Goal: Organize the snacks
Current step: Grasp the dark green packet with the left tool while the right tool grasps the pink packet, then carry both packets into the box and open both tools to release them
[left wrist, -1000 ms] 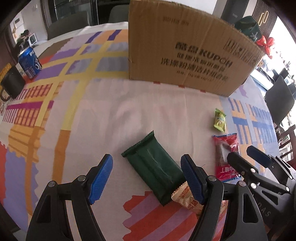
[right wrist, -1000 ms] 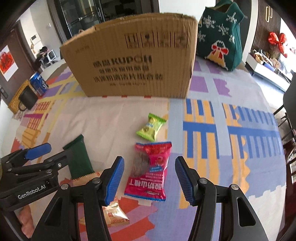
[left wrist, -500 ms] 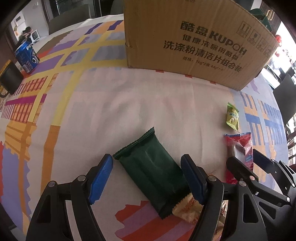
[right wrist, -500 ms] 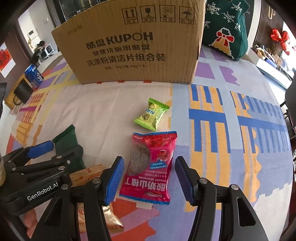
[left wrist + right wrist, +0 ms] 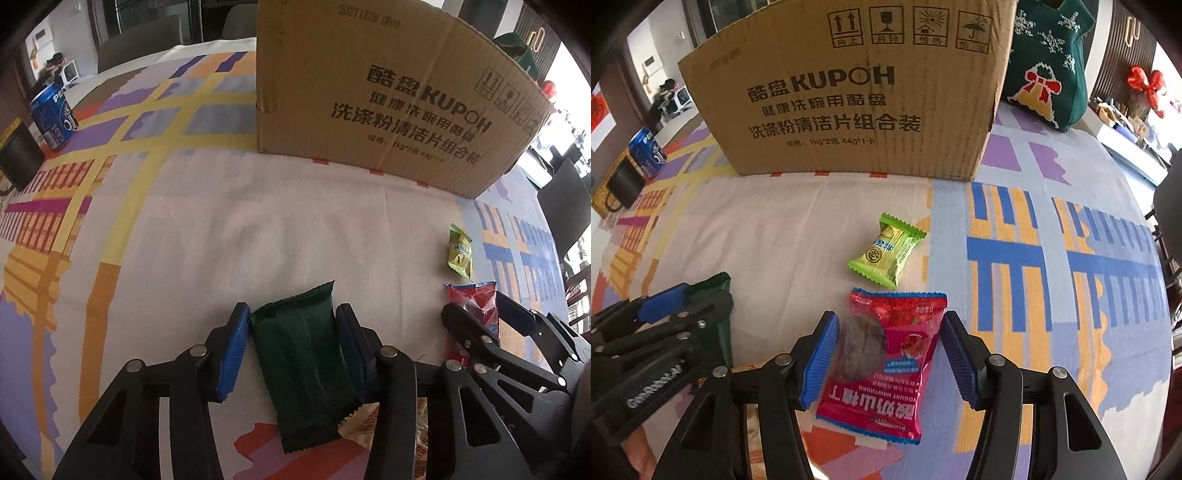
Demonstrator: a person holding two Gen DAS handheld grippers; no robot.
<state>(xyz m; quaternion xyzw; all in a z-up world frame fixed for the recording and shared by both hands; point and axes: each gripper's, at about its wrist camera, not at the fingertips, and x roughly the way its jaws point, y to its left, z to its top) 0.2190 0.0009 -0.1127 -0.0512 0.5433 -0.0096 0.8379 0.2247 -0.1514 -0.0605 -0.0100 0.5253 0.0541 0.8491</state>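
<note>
Now both grippers sit low on the worktop (image 5: 280,236), each astride a snack. My left gripper (image 5: 293,349) has its blue pads against both long edges of the green pack (image 5: 301,362), so I judge it clamped on it, though the pack lies flat on the cloth. My right gripper (image 5: 888,360) straddles the red pack (image 5: 886,365) with its jaws apart; a sliver of gap shows on each side, so nothing is held there yet.

What worries me: the green pack is a slack wrapper, and a squeeze across its width could buckle it or let it slip out as I lift. Its near end overlaps a tan wrapper (image 5: 364,424), which might drag along. The red pack's foil is slick and puffy, so closing off-centre could skate it sideways toward the lime candy (image 5: 886,254) just beyond. The two grippers are close together and could knock each other on the way to the box (image 5: 849,92), which stands well behind.
</note>
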